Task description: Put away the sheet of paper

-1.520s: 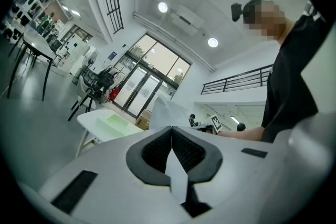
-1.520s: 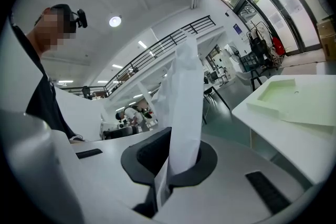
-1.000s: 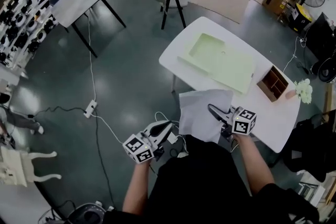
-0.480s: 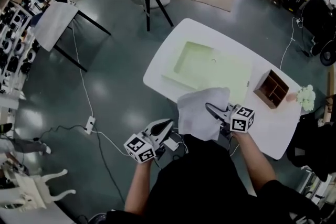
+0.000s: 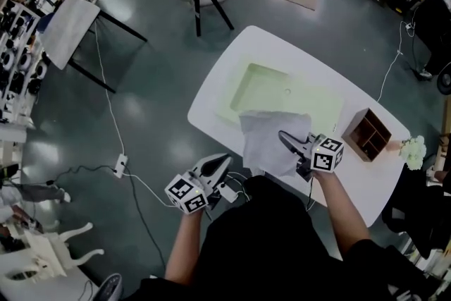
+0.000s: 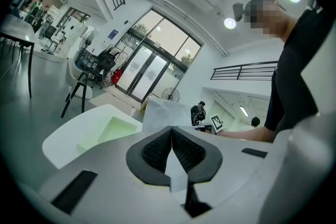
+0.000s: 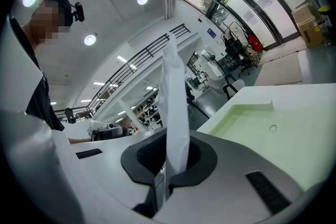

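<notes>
The right gripper point(image 5: 283, 135) is clenched on a thin white sheet of paper point(image 5: 266, 139), its 2 jaws pinching the near edge so that the sheet stands up between them. The sheet hangs above the near edge of the white rounded tabletop point(image 5: 211, 91), overlapping a pale green rectangular tray point(image 5: 292, 95). The left gripper point(image 5: 227, 157) is clenched on nothing, held off the tabletop's edge and apart from the sheet.

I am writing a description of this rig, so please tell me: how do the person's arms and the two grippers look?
The left gripper and right gripper have pale grey, tapering bodies with black ribbed pads. Each carries a white cube with black square markers. The person wears a black top; the forearms are bare.
</notes>
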`<state>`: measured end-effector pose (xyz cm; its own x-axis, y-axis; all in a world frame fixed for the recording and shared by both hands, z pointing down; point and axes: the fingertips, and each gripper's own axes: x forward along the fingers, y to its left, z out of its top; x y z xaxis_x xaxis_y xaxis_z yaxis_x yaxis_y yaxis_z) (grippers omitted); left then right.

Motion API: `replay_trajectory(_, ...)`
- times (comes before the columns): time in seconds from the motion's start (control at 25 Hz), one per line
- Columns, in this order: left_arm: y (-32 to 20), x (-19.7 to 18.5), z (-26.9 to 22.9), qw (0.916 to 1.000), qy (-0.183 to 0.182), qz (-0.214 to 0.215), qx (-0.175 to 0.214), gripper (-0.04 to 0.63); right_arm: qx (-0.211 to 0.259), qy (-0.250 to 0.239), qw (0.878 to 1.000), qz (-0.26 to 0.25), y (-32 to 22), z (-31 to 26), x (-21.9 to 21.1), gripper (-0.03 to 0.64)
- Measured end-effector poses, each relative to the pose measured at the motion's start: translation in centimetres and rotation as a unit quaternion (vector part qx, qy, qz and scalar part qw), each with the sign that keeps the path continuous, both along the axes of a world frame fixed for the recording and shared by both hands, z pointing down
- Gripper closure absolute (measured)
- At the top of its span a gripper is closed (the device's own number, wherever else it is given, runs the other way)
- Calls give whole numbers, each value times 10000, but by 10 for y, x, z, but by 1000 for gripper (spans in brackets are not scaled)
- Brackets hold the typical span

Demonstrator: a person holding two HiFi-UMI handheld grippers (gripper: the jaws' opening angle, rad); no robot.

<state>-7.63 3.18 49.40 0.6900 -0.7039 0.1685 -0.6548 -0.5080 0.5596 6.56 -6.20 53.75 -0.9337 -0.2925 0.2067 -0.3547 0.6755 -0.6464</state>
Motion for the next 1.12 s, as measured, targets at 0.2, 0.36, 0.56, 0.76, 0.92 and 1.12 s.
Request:
replay_trajectory(0.2, -24, 3, -1, 10000, -64, -8, -18, 591, -62, 6, 9998, 211, -30, 8, 9, 618)
replay_trajectory(0.36, -46, 6, -1, 9999, -48, -58, -82, 591, -138, -37, 9994, 319, -50, 14, 15, 618)
replay_trajectory(0.56, -64, 11, -8, 9999, -117, -74, -39, 591, -224, -95, 9988, 420, -68, 20, 21, 618)
replay_trajectory(0.76, -77, 18, -12, 9993, -374, 27, -9, 591, -271, -311, 9976, 553, -92, 20, 23, 618)
replay_trajectory(0.92, -81, 22, -17, 9993, -378, -2, 44, 591, -325, -334, 9968, 654, -104, 25, 29, 618)
replay_trajectory(1.12, -90, 24, -13, 9990, -401, -194, 73, 591, -435, -336, 9947, 872, -117, 38, 43, 618)
